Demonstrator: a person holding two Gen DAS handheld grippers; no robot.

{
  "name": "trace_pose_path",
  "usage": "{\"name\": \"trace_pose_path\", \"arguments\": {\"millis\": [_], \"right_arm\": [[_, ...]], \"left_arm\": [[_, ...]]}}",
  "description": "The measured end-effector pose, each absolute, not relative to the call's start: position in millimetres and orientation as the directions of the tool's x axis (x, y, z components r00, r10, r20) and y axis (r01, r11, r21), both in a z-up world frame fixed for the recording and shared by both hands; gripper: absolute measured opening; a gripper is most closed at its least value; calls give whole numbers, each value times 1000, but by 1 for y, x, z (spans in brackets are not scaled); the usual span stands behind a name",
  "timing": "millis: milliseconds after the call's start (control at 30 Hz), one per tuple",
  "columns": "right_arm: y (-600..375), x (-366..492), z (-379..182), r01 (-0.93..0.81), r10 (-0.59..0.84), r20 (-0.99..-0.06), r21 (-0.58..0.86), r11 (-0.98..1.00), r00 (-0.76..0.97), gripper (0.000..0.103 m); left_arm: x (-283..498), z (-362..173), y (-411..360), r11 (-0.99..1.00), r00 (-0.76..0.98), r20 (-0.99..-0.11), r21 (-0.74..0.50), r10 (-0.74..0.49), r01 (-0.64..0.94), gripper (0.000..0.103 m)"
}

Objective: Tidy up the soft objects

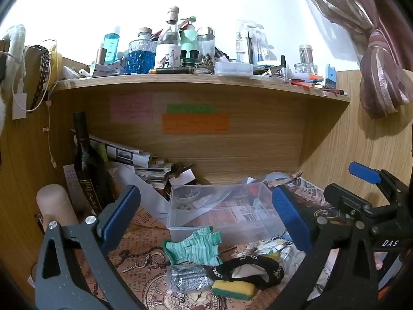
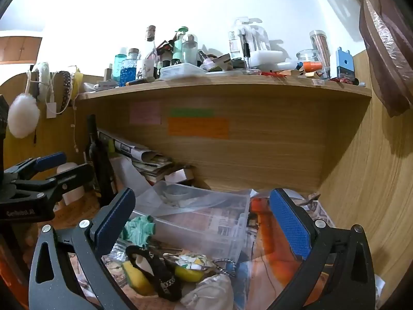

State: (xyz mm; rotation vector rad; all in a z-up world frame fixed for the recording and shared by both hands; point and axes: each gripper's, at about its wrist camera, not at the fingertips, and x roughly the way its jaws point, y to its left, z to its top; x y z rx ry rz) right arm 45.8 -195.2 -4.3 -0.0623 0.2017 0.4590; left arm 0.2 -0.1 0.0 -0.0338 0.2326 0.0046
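Note:
A clear plastic bin (image 1: pixel 232 222) (image 2: pixel 222 235) stands on the desk under the shelf. In front of it lie soft things: a green striped cloth (image 1: pixel 196 248) (image 2: pixel 138 228), a black garment with a chain (image 1: pixel 255 268) (image 2: pixel 157 271), a yellow-green sponge (image 1: pixel 232 289) (image 2: pixel 135 275), a second yellow sponge (image 2: pixel 188 273) and a patterned cloth (image 1: pixel 271 245) (image 2: pixel 191 259). My left gripper (image 1: pixel 206 217) is open and empty above the pile. My right gripper (image 2: pixel 204 219) is open and empty, also over the pile. It shows at the right of the left wrist view (image 1: pixel 361 206).
A dark wine bottle (image 1: pixel 87 165) and a beige cylinder (image 1: pixel 55 204) stand at the left. Papers (image 1: pixel 144 162) are stacked behind the bin. A silver foil packet (image 1: pixel 185 279) lies by the sponge. The shelf (image 1: pixel 196 82) above is crowded with bottles. A curtain (image 1: pixel 382 59) hangs at the right.

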Motion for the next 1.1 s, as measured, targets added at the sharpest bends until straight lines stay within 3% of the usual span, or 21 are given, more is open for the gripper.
{"name": "trace_pose_path", "arguments": {"millis": [1100], "right_arm": [[-196, 46, -5, -446, 439, -206, 14, 895, 874, 103]], "left_arm": [[2, 0, -3, 1000, 975, -220, -30, -13, 6, 103]]}}
